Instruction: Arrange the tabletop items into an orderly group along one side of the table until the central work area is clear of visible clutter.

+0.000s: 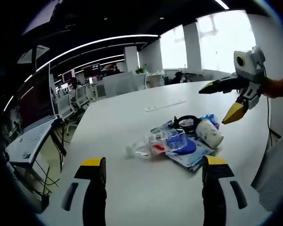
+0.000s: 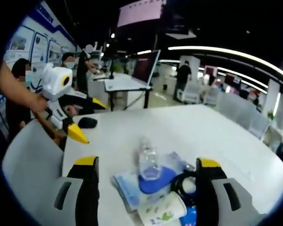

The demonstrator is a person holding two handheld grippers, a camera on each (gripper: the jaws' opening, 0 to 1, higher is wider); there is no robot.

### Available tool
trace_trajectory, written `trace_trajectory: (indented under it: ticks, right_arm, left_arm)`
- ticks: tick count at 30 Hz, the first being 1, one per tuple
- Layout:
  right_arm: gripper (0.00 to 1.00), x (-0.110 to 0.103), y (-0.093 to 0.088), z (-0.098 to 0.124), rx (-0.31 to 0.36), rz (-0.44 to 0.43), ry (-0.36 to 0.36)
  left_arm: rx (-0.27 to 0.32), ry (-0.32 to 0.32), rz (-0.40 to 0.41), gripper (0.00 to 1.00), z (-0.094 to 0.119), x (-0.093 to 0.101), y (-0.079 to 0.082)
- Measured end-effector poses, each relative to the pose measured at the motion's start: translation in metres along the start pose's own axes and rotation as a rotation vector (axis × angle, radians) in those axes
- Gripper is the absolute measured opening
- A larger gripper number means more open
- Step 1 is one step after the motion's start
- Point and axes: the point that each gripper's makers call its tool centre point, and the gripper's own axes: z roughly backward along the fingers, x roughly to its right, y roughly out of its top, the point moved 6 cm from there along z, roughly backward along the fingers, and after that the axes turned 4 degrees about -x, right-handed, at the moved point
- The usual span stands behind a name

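While both my grippers hang open and empty above the white table point(image 1: 132, 117), I judge I should take one item at a time, first the lying plastic bottle point(image 1: 153, 143), gripping its middle. It rests on a blue packet point(image 2: 132, 186), beside the paper cup point(image 1: 209, 133), just ahead of my left gripper point(image 1: 153, 170); my right gripper point(image 2: 145, 175) hovers over the same pile.
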Motion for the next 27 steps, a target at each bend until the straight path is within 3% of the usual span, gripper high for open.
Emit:
trace_trajectory:
  ticks: [6,13,16,27]
  right_arm:
    - [0.80,0.003,0.002,-0.008,-0.016,0.004,0.009]
    - [0.79,0.002,0.006,-0.016,-0.028,-0.005,0.018]
    - [0.81,0.005,0.008,-0.019,-0.033,0.042,-0.009]
    - [0.81,0.008,0.016,-0.040,-0.071,0.047,0.023]
  left_arm:
    - [0.012,0.003,0.004,0.82,0.000,-0.002,0.004]
    - [-0.003,-0.002,0.020,0.81,-0.003,-0.001,-0.003]
    - [-0.001,-0.004,0.025,0.81,-0.003,-0.001,-0.002]
    - [-0.001,0.011,0.044,0.80,-0.005,-0.007,-0.006]
